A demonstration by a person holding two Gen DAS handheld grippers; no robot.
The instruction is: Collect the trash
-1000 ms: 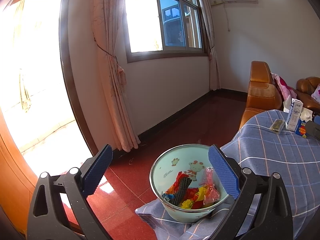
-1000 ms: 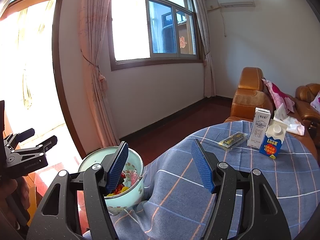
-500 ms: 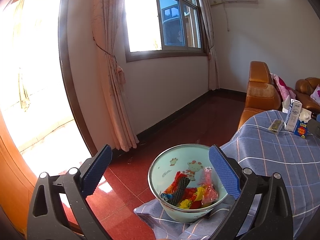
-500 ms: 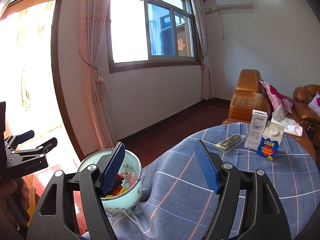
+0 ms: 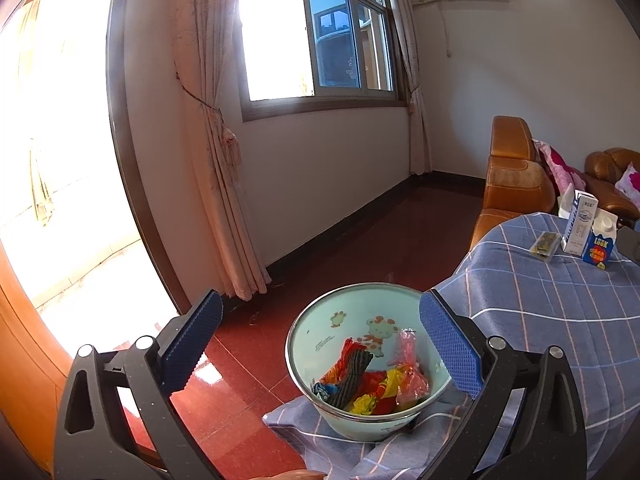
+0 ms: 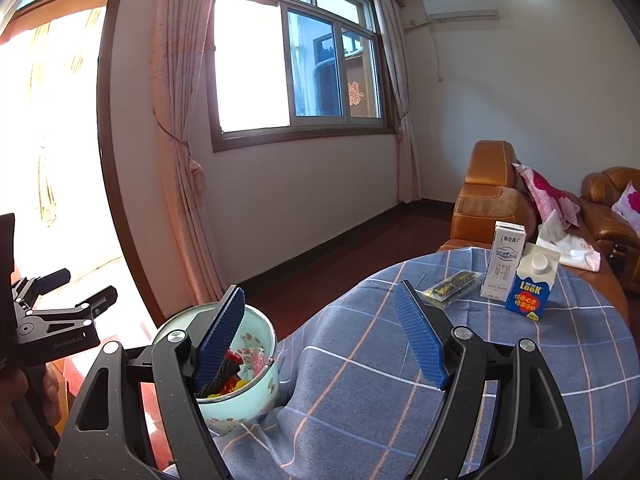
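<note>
Both grippers, left [image 5: 320, 344] and right [image 6: 320, 330], jaws wide apart and empty; bowl [image 5: 370, 360] of wrappers at tabletop [image 6: 360, 380] edge; two cartons [image 6: 516, 276], possibly touching, far side.

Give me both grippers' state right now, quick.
Left gripper: open, holding nothing; the bowl shows between its fingers.
Right gripper: open, holding nothing, over the tablecloth.

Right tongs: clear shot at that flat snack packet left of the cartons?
Probably yes. The right tongs are open, the snack packet lies flat ahead on bare cloth, and both cartons stand to its right.
</note>
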